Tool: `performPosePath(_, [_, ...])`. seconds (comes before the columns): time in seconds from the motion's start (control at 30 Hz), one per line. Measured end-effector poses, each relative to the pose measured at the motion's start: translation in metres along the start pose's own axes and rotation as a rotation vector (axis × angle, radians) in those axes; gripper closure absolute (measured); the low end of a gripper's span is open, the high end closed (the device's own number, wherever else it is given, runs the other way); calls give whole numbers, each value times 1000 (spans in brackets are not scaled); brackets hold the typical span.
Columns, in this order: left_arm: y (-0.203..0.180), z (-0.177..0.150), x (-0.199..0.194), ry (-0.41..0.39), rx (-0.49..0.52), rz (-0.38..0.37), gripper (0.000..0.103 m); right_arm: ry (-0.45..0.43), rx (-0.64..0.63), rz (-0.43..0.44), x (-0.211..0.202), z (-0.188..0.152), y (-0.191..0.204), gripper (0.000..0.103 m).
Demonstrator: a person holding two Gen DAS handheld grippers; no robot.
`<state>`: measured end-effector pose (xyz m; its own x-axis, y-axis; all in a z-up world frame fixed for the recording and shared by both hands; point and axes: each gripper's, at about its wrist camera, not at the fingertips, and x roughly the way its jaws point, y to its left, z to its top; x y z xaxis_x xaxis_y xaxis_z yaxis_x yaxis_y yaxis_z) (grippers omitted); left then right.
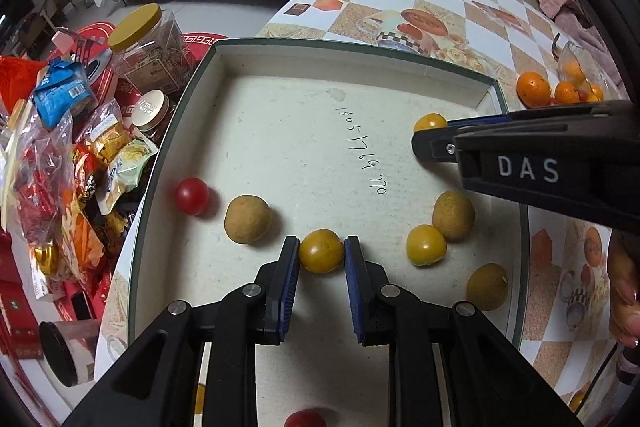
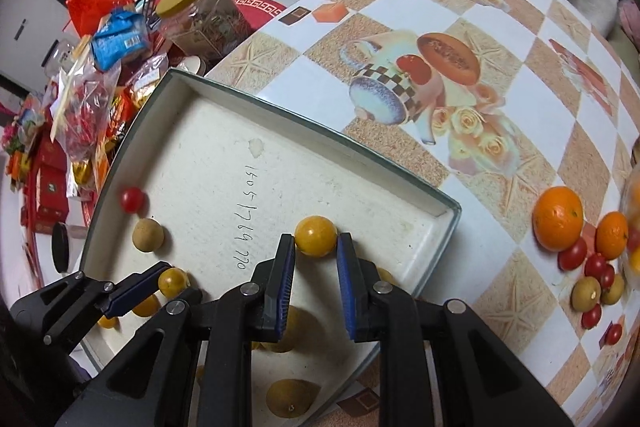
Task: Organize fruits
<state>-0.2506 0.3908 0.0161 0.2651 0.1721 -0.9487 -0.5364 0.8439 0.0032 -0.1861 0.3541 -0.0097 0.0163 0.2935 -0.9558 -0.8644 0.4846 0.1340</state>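
Observation:
A shallow white box lid (image 1: 280,59) with a dark green rim lies on the table and also shows in the right wrist view (image 2: 320,131). It holds yellow tomatoes, tan longans (image 1: 247,218) and a red cherry tomato (image 1: 192,195). My left gripper (image 1: 322,249) is shut on a yellow tomato (image 1: 321,251) on the box floor. My right gripper (image 2: 316,241) is shut on another yellow tomato (image 2: 315,235) above the box. It shows from the side in the left wrist view (image 1: 430,135).
Loose oranges (image 2: 558,218), red cherry tomatoes (image 2: 572,254) and longans (image 2: 586,293) lie on the checked tablecloth (image 2: 400,27) to the right of the box. Snack bags (image 1: 60,163) and jars (image 1: 140,39) crowd the floor to the left. A sofa stands behind.

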Motion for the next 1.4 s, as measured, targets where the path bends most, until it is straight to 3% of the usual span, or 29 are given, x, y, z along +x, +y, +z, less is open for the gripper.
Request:
performPosePath(0.13, [0,0,0,10,-11,-6,79,-8,5,17,-6,0,0,63])
performPosePath(0.2, [1,0,-1,17,-16,-12,79,-25,7,21,-13,0,0,51])
performPosePath(0.47, [7,-2,-9,5,-18,-7,78,-84,36,24,-44,-17,-4,42])
performPosePath(0.67, [14,-4,-13,-22,-54,-82,78,-86,85,23,-52,-34,-14,42])
performPosePath(0.7, [15,-4,-13,-22,-56,-90,57,-85,89,24,-52,-35,-15,42])
performPosePath(0.77, [16,-6,-14,-46,-65,-82,26,-86,100,24,-53,-41,-16,42])
performPosePath(0.8, [16,-8,-17,-75,-65,-66,26,-86,103,26,-54,-44,-17,42])
performPosePath(1.07, [10,-5,-19,-53,-32,-58,26,-86,124,43,-61,-53,-19,41])
performPosePath(1.17, [9,-6,-25,-45,-26,-42,26,-85,126,49,-66,-56,-18,23])
performPosePath(1.27, [11,-9,-28,-5,-35,-44,25,-84,131,52,-71,-59,-17,23])
performPosePath(1.37, [11,-14,-32,4,-33,-17,2,-63,136,38,-71,-62,-14,17])
performPosePath(1.4, [11,-16,-34,5,-29,-8,1,-58,135,34,-70,-63,-13,14])
